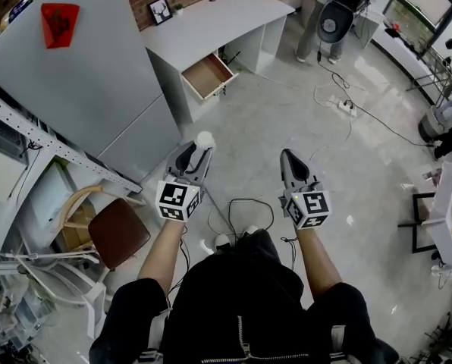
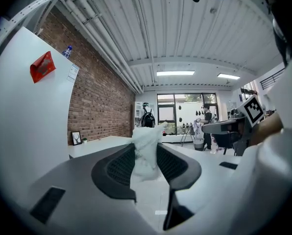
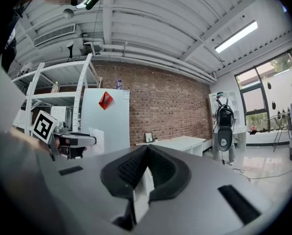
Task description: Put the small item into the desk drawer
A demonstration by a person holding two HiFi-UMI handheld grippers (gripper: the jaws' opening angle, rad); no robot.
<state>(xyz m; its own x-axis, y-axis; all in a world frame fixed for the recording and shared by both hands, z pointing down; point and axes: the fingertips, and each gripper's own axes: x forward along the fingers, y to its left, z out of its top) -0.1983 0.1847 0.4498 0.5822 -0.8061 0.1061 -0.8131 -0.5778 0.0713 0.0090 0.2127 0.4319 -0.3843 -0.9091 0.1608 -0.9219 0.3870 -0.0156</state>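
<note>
Pale polished floor lies open between the person and the white desk (image 1: pixel 211 21) by the brick wall. Its drawer (image 1: pixel 205 76) stands pulled out, wooden bottom showing and nothing visible inside. The left gripper (image 1: pixel 199 153) is clamped on the small item (image 1: pixel 205 138), a soft white crumpled wad pinched between both pads and poking past the tips. It hangs in the air, well apart from the drawer. The right gripper (image 1: pixel 289 158) has its jaws pressed together on nothing.

From where I stand, the step in hand looks like the carry. To do it well, hold the squeeze even, since a wad like that could slip out. Bring it in from the drawer's open front, get the tips above the wooden bottom and below the desk's edge, and only then let go.

Room is generous straight ahead. On the left, the tall white cabinet (image 1: pixel 97 82) juts a corner toward the path, with a brown-seated chair (image 1: pixel 118 232) beside it. Black cable (image 1: pixel 241 203) loops near the feet, and a power strip (image 1: pixel 346 107) trails cords to the right. Another person (image 1: pixel 321 29) stands by the desk's far end.
</note>
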